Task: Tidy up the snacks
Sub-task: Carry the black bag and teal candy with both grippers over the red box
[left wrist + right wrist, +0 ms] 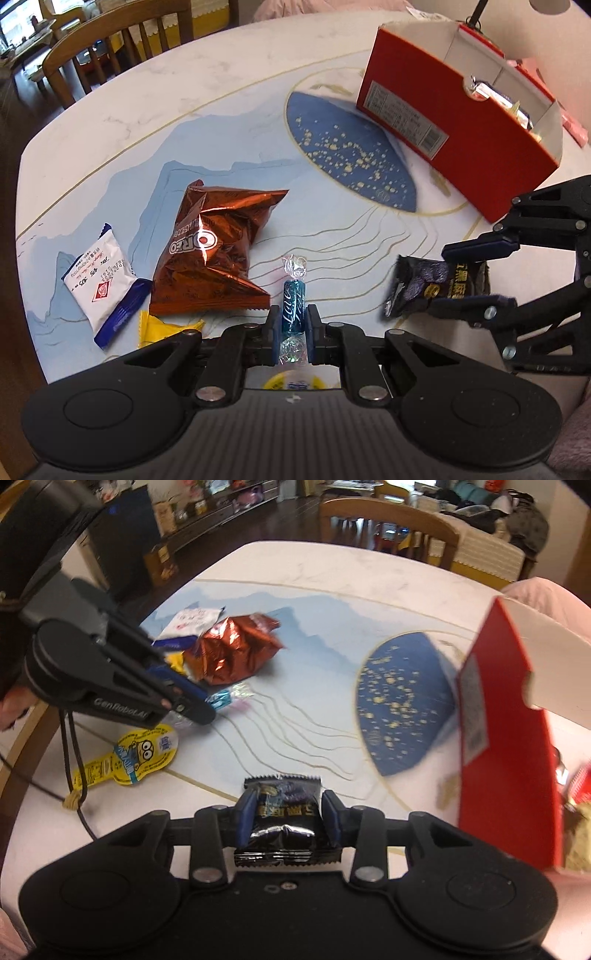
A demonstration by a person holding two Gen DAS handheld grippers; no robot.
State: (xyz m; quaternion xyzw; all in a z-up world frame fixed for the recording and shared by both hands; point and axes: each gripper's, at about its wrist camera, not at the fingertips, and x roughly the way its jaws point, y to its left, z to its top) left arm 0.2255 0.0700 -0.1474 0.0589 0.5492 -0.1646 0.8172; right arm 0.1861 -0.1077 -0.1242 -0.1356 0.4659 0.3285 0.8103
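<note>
Two snacks are in your tools. Your left tool [291, 332] is clamped on a blue twist-wrapped candy [294, 308], whose clear tail disappears between the pads. Your right tool [290, 818] is clamped on a black snack packet [282, 825]; its printed characters are partly covered by the pads and blurred, so you cannot read them.

Starting at the left edge of the tabletop [110, 147], as your left wrist camera sees it, you have a white and blue sachet [101, 284], then a yellow wrapper [162, 328] largely tucked under the copper Oreo bag [218, 254] and cut off by your tool. A yellow cartoon-printed pouch [129, 758] lies near your side of the tabletop, mostly hidden beneath the left tool in that tool's own view. A dark cable [74, 760] crosses over the pouch.

Toward the right edge stands the red cardboard box [443, 122], open on top, close beside your right tool. Inside it, silver-wrapped pieces [495, 96] lie against the near wall; what else it holds is blurred or cut off.
</note>
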